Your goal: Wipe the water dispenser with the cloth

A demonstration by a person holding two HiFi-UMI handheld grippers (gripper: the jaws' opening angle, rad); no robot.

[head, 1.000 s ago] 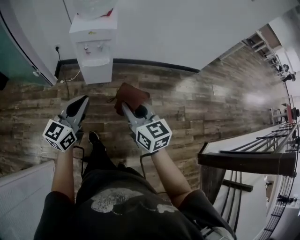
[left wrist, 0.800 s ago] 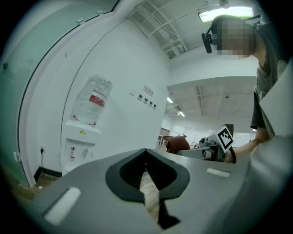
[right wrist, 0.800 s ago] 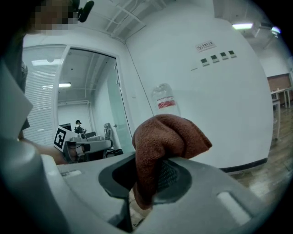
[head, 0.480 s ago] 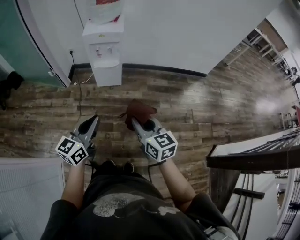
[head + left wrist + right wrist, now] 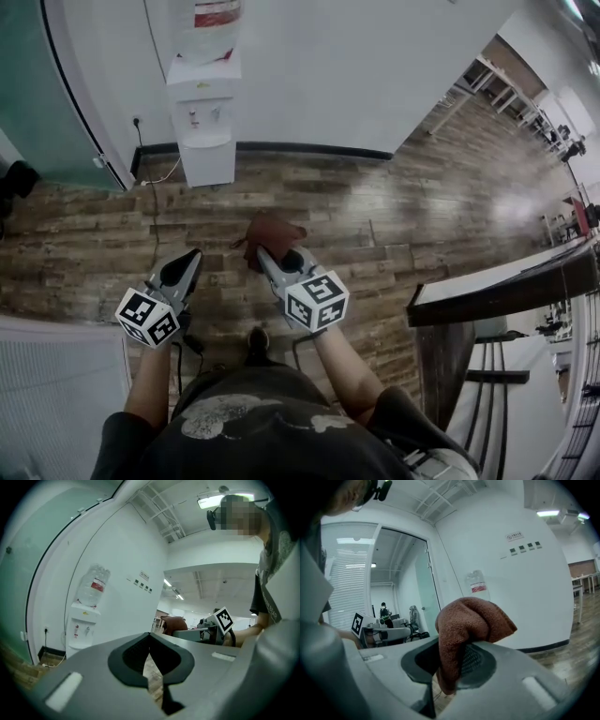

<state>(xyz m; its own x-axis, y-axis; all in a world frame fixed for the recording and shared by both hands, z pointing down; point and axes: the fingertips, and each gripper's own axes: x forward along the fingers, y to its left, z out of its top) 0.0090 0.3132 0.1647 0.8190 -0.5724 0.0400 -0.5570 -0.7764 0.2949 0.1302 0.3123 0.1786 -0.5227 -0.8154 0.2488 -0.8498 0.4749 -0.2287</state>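
White wall (image 5: 375, 66) fills the upper part of the head view. Plank wood floor (image 5: 403, 216) runs below it, and a green glass partition (image 5: 33, 103) stands at far left.

Water dispenser (image 5: 207, 127): white, upright on the floor against the wall, ahead of the person and slightly to the left. A water bottle (image 5: 216, 19) with a red label sits on its top. Two taps show on its front. It is well apart from both grippers. A thin cable (image 5: 153, 187) trails over the floor just left of it.

Left hand-held gripper (image 5: 190, 258): jaws brought together, tips meeting, nothing between them. It is held over the floor and aimed toward the dispenser.

Right hand-held gripper (image 5: 265, 255): jaws clamped on the cloth (image 5: 272, 231). The cloth is rust-brown and bunched. It is pinched between the pads and bulges above and beyond the jaw tips. It hangs in the air over the floor, clear of the dispenser.
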